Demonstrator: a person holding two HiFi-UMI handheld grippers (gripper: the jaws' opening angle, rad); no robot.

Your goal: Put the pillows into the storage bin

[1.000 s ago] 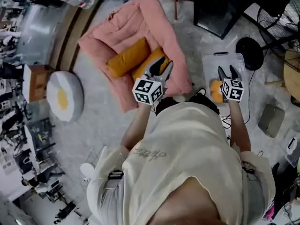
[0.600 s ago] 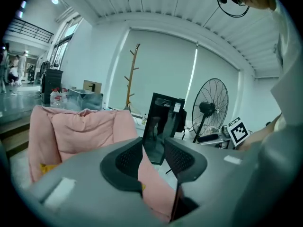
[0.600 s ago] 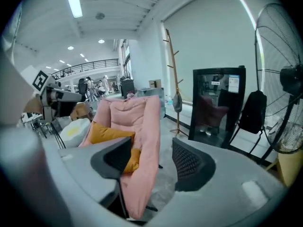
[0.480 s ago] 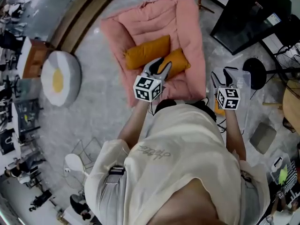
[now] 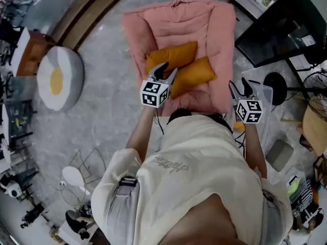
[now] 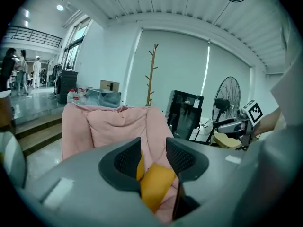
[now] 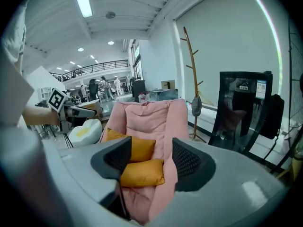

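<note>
Overhead head view: a person in a cream shirt holds out two grippers above a pale, mottled floor. Two orange pillows, the far pillow [image 5: 172, 56] and the near pillow [image 5: 196, 75], lie side by side and touching on a pink quilted mat [image 5: 179, 22]. Both are plump, oblong fabric cushions. Their long axes run across the picture and rise slightly toward the right.

The left gripper [image 5: 166, 71] is held over the pillows. Its jaws have just been opening and stand a little apart, and nothing is pinched. The right gripper [image 5: 239, 88] is held well to the right, in front of a clear plastic storage bin [image 5: 265, 97], with its jaws spread wide and empty. Only this view shows the bin, which stands on the floor beside the mat's right edge. A round fried-egg cushion [image 5: 59, 80] lies on the floor to the left.

The left gripper view looks past the narrow gap between its jaws at one pillow and also shows a standing fan [image 6: 230, 98].

The right gripper view frames both pillows on the mat, lengthwise across the picture, and shows a wooden coat stand [image 7: 194, 79].
</note>
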